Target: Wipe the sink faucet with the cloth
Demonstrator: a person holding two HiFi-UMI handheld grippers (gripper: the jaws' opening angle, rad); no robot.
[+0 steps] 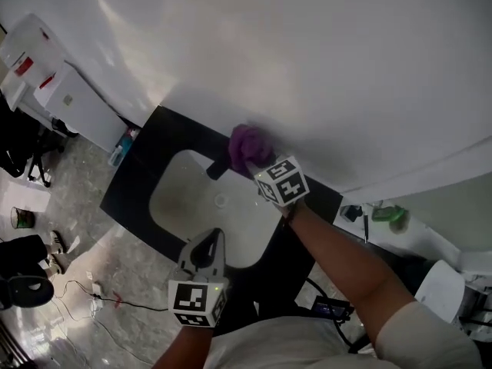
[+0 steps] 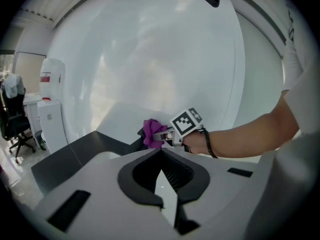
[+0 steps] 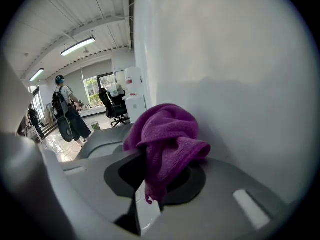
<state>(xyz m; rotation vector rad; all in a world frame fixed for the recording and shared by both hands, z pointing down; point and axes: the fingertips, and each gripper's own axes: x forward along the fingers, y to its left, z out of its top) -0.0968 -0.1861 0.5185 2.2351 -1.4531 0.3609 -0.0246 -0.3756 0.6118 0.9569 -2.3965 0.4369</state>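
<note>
Trainee: Where is the cloth (image 1: 247,148)?

Supervisor: It's bunched in the right gripper (image 1: 257,167), whose jaws are clamped on a fold of it. The purple wad is pressed onto the black faucet (image 1: 217,168) at the 12 o'clock rim of the white sink basin (image 1: 181,202), close under the wall (image 1: 323,68).

Trainee: Why bunched rather than spread flat?

Supervisor: My reading is that a thick wad puts a soft pad ahead of the hard jaws, so fabric meets the faucet, not plastic.

Trainee: And the left gripper (image 1: 213,241)?

Supervisor: Its jaws are together with nothing between them. It hangs at the basin's 6 o'clock edge, well apart from the faucet and pointing toward it. It's probably parked out of the wiping path, since one arm is enough for this.

Trainee: How far along is the job?

Supervisor: The wipe looks under way. Only the spout's end shows, at the cloth's 8 o'clock, and the cloth covers the rest. I cannot tell how much has been rubbed.
</note>
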